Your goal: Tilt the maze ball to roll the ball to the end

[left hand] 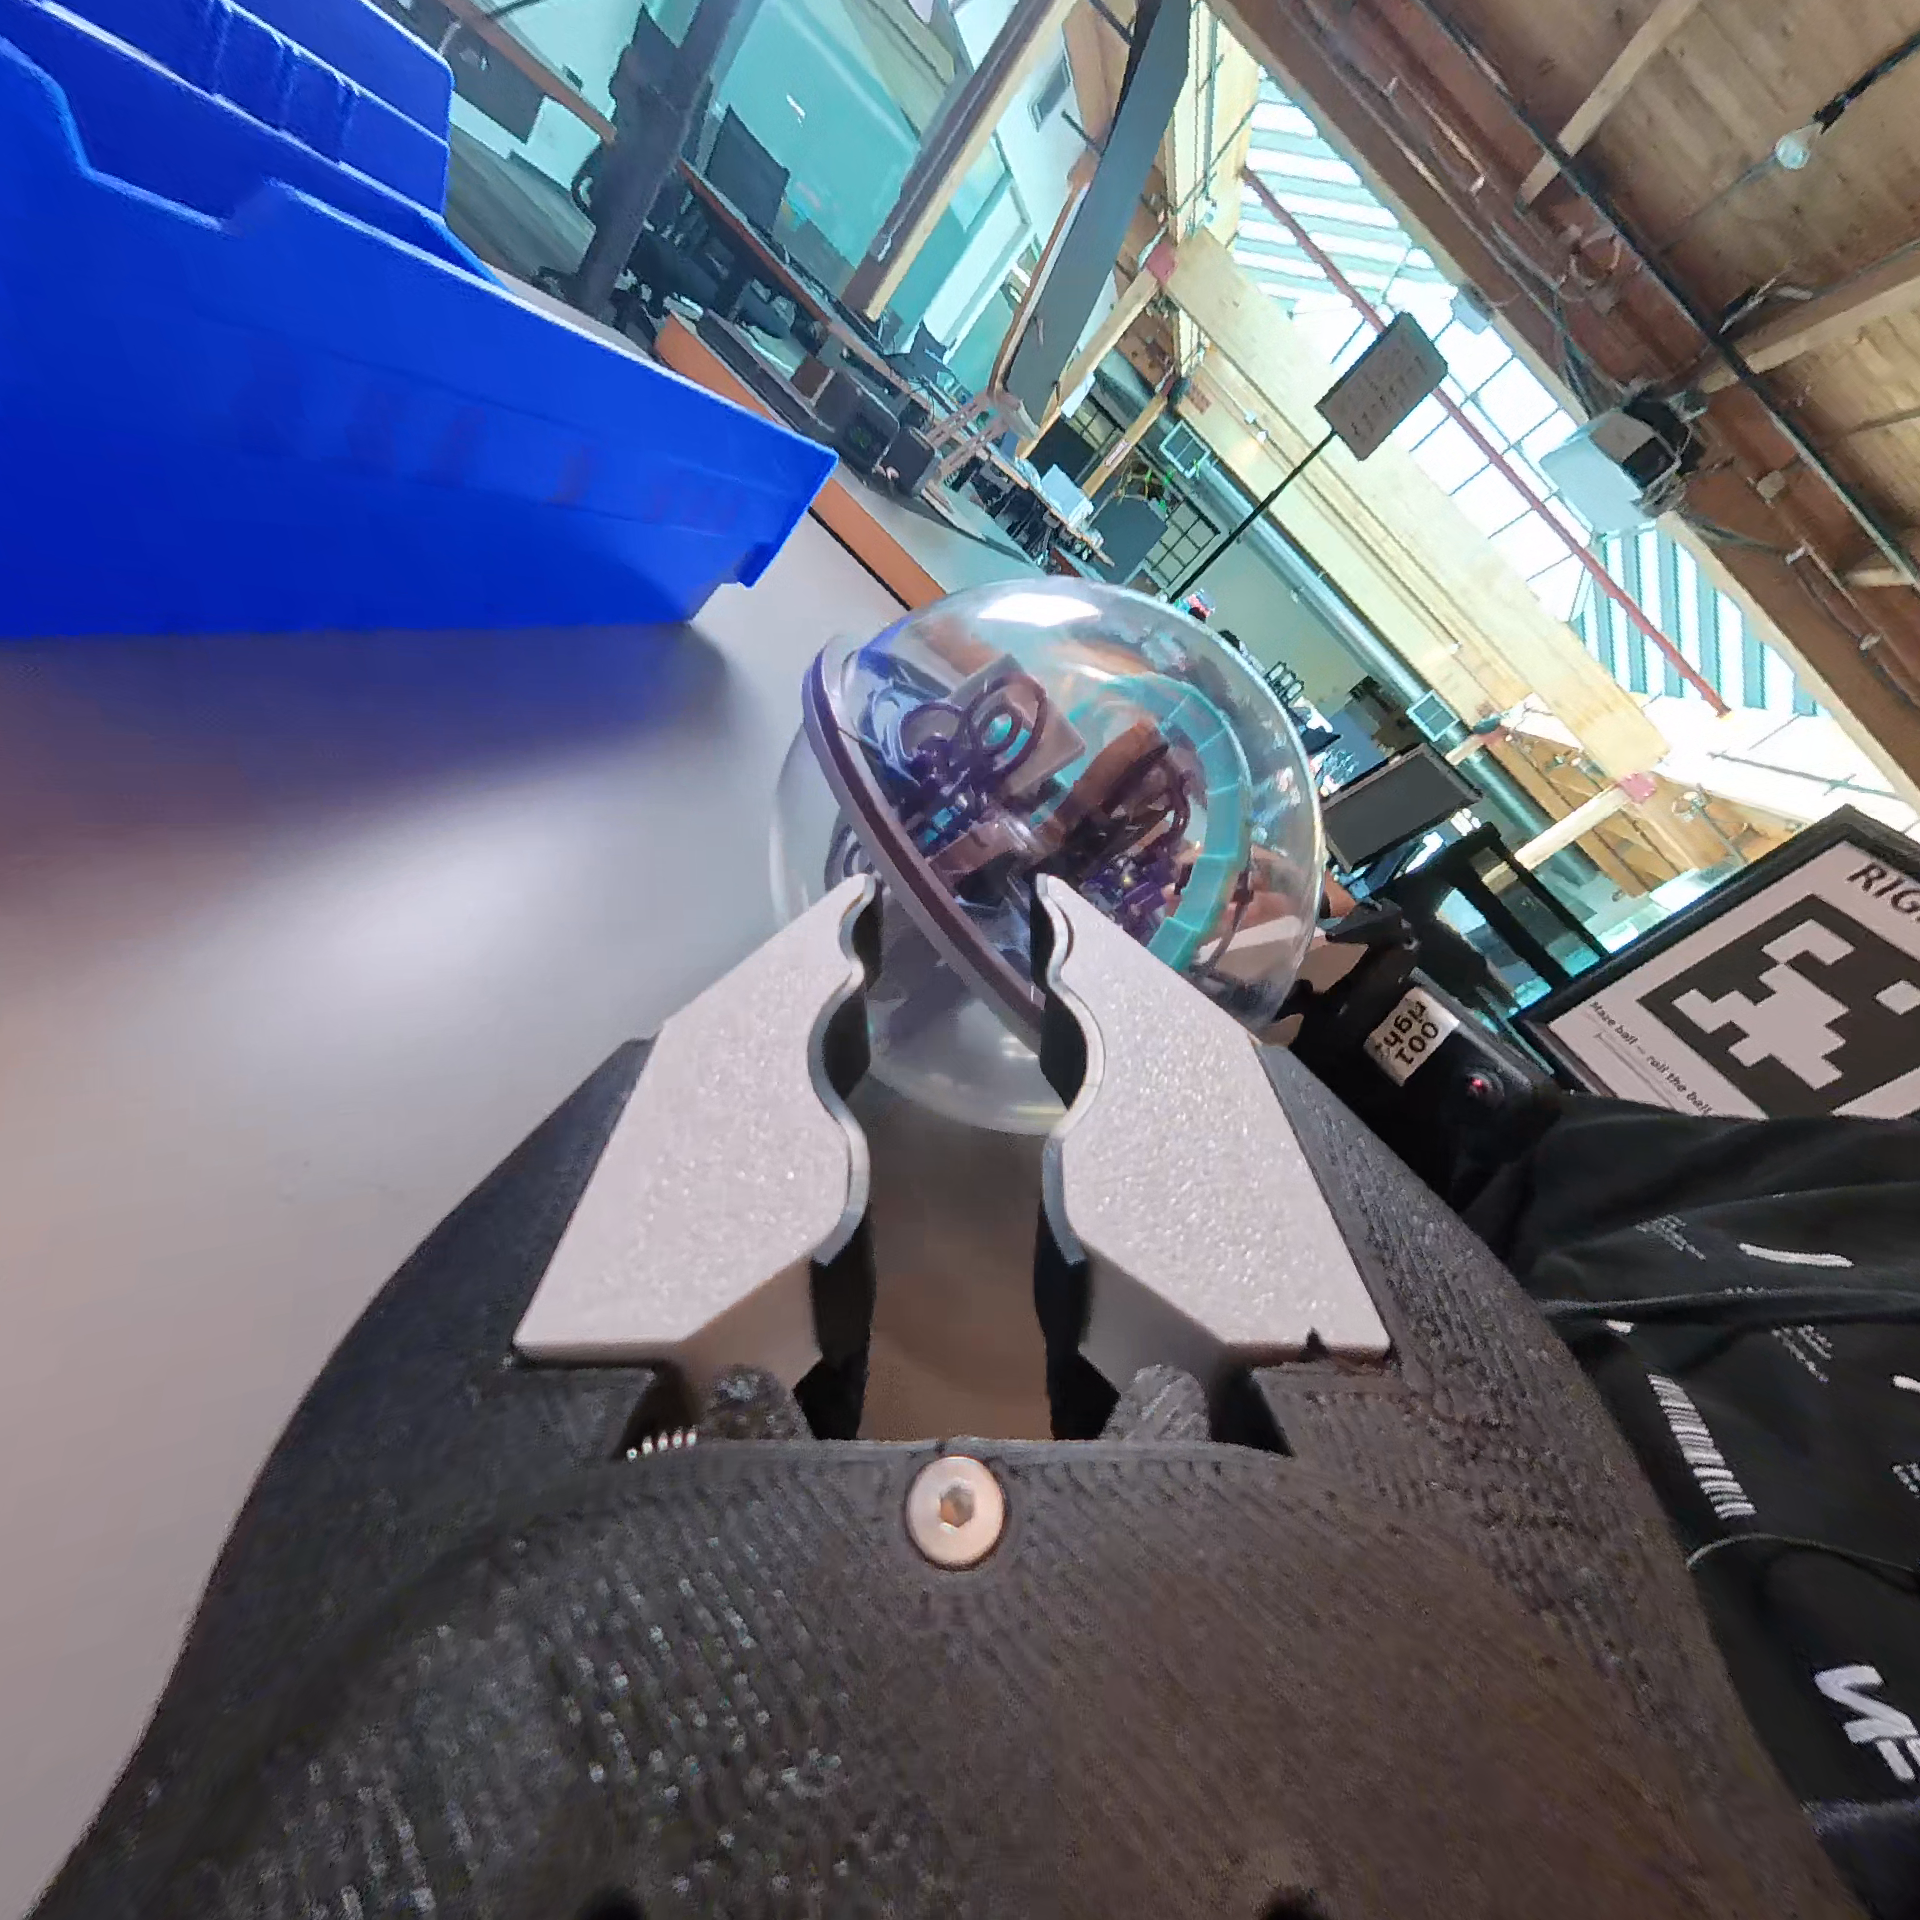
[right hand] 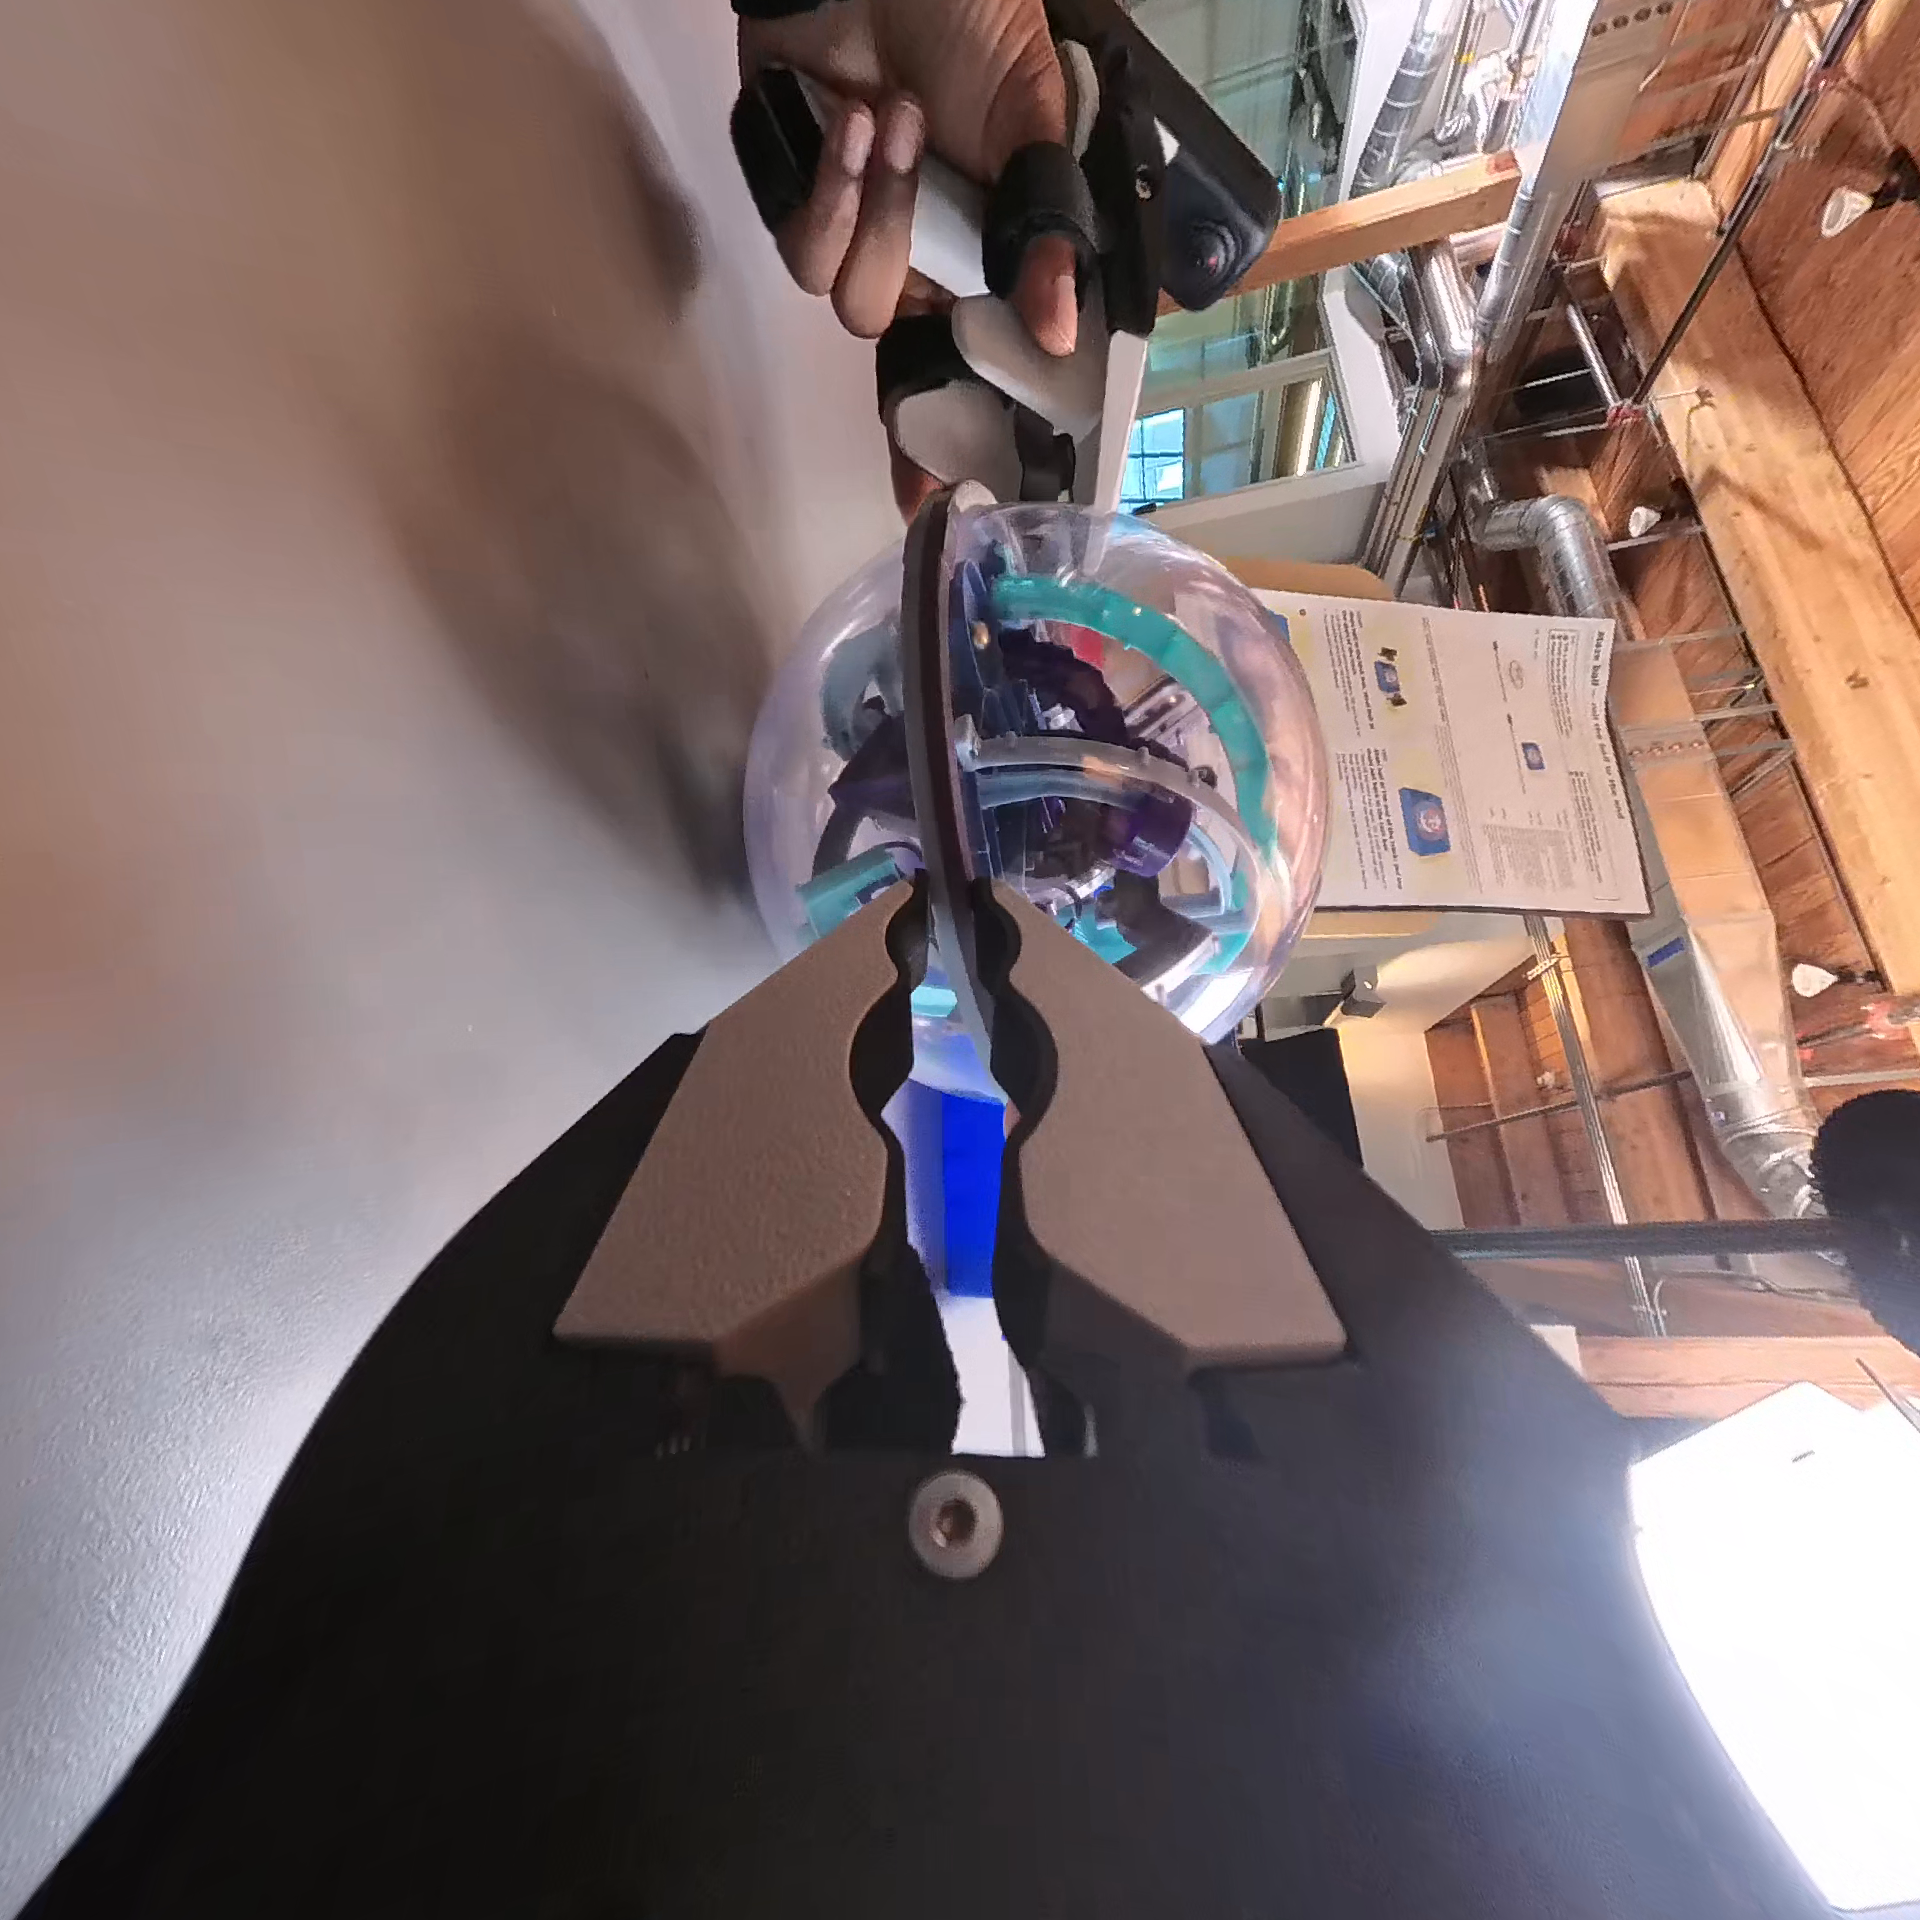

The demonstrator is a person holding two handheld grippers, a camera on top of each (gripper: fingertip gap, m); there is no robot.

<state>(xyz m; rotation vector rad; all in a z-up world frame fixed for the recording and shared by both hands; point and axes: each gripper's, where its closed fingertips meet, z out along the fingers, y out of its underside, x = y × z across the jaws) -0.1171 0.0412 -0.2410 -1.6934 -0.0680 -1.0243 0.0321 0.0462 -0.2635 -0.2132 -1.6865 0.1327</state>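
Both hand-held grippers pinch the dark rim of the clear maze ball [left hand: 1049, 821] from opposite sides: the left hand-held gripper [left hand: 954, 896] and the right hand-held gripper [right hand: 948, 891] hold it lifted off the counter [left hand: 364, 987], near the blue bin [left hand: 312, 416], rim steeply tilted.

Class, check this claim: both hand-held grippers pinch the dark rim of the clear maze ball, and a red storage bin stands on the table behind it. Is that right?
Not quite: the storage bin is blue, not red, as the left wrist view shows. The rest holds: the left hand-held gripper and the right hand-held gripper each pinch the dark rim of the clear maze ball.
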